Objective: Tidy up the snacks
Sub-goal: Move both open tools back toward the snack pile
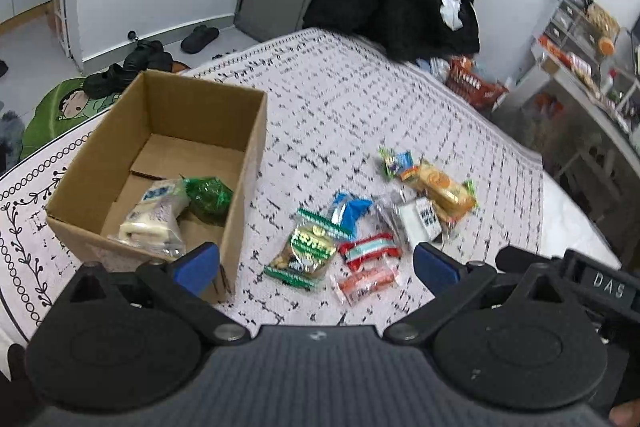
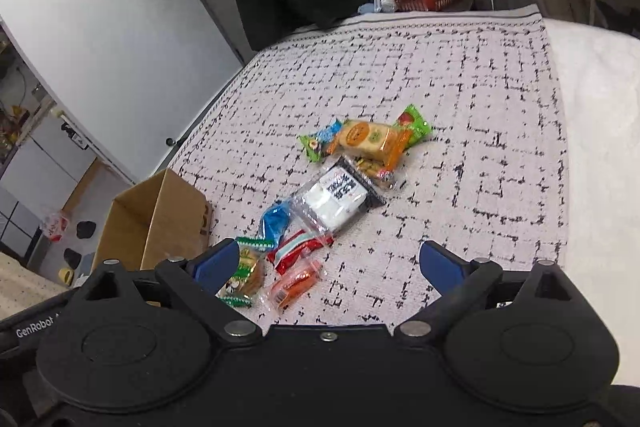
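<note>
1. Plainly, the loose snacks (image 2: 320, 203) lie in a scatter on the patterned cloth of the table (image 2: 460, 75), just beside the cardboard box (image 1: 160, 163), which already holds a pale packet (image 1: 154, 223) and a green wrapped piece (image 1: 208, 193).
2. By their look they are light, thin foil or plastic wrappers, likely slippery and easy to crumple; the contents may crush under a hard squeeze.
3. The green-and-gold packet (image 1: 306, 253) and the red-striped packet (image 1: 370, 249) lie nearest the left gripper (image 1: 316, 263). I would pinch across the packet body, not the crimped ends, which could slide out.
4. The clear bag with a white block (image 2: 338, 201) looks bulkier and stiffer; a hold across its narrower width seems best.
5. Left fingers (image 1: 198, 265) are spread wide and hold nothing; one blue pad shows in front of the box corner, though contact cannot be judged.
6. The right gripper (image 2: 326, 263) is likewise spread wide and empty, above the near end of the scatter, with the orange packet (image 2: 296, 285) between its fingers in view.
</note>
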The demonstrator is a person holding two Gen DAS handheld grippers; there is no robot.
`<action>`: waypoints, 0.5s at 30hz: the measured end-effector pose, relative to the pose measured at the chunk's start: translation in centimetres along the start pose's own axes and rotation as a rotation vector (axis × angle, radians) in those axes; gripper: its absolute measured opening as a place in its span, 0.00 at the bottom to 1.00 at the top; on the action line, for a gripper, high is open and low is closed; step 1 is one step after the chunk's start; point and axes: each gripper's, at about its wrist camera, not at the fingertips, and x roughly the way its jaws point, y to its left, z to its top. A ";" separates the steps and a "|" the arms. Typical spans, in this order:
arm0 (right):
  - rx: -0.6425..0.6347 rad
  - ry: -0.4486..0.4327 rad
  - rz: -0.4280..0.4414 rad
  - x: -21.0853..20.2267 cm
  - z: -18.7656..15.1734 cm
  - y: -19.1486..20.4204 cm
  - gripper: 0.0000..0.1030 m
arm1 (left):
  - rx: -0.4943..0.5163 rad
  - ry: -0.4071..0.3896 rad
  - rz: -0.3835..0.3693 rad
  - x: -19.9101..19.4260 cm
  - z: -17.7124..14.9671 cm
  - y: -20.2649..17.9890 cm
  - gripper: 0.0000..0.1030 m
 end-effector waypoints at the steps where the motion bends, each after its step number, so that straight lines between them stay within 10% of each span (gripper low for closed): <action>1: 0.003 0.006 0.000 0.2 -0.1 -0.1 0.93 | 0.003 0.006 -0.005 0.1 -0.1 -0.1 1.00; 15: 0.151 0.125 0.090 4.4 0.0 -3.2 0.73 | 0.071 0.085 0.024 4.4 -2.1 -2.2 0.87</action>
